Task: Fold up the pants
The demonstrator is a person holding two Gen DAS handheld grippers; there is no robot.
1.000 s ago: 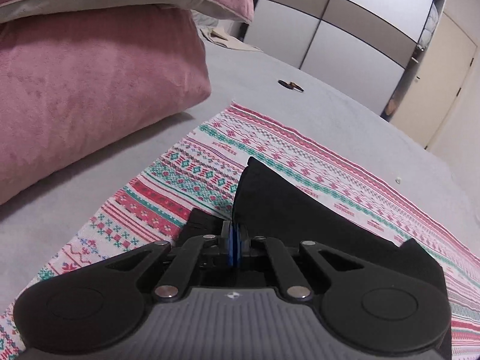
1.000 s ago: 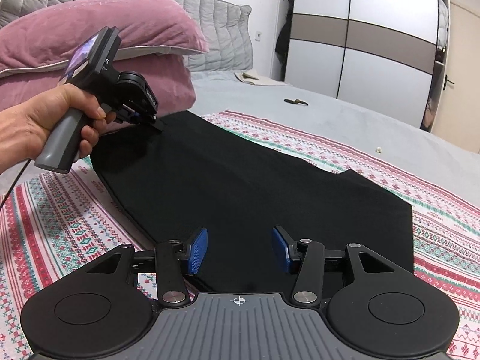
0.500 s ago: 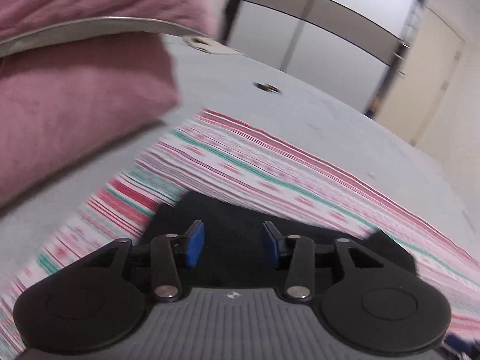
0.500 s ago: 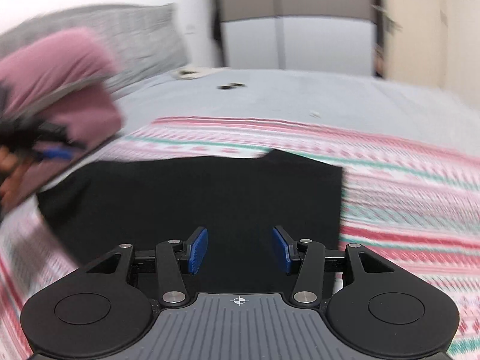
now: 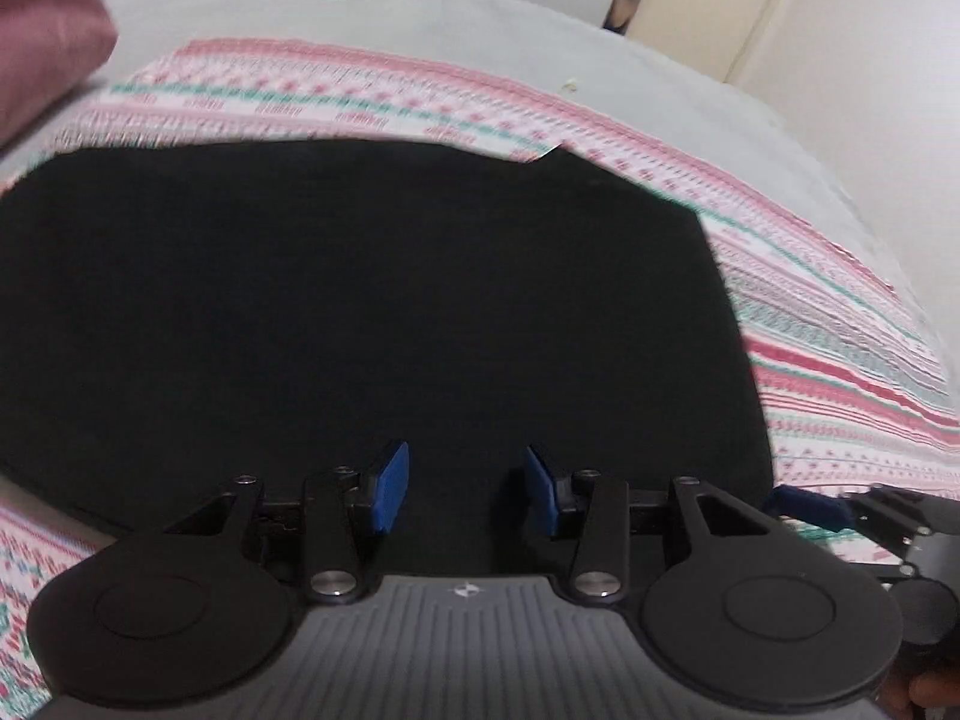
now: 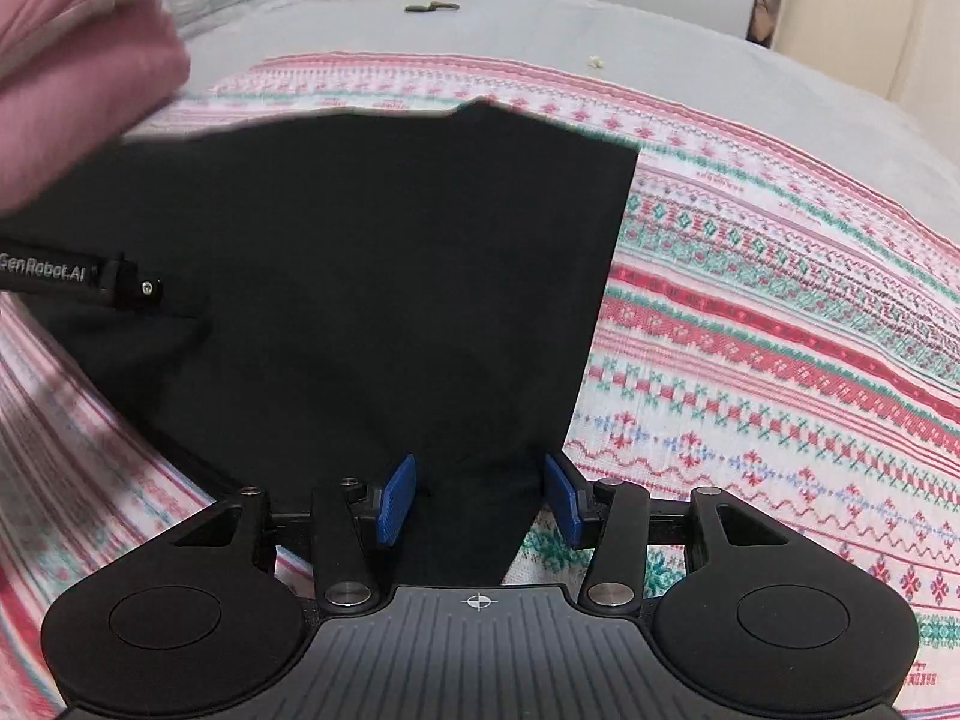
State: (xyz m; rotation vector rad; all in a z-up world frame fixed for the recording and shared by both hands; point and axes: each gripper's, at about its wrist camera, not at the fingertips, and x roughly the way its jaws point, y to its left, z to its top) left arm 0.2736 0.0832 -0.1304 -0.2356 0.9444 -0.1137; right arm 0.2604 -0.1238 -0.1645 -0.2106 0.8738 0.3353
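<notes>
The black pants lie flat and folded on a patterned cloth. My left gripper hovers open over their near part, with nothing pressed between its blue pads. My right gripper is open too, above the near right corner of the pants; the right edge of the fabric runs beneath the gap between its fingers. In the right wrist view the left gripper's black body reaches in from the left over the pants. One blue pad of the right gripper shows at the lower right of the left wrist view.
A red, green and white patterned cloth lies under the pants on a grey bed sheet. Pink pillows sit at the far left. A small dark object lies far back on the bed, with a wardrobe and door behind.
The left gripper was shut on a raised edge of the pants; it has opened and let go, and the fabric now lies flat. Both grippers drew back toward the near edge and tilted down.
</notes>
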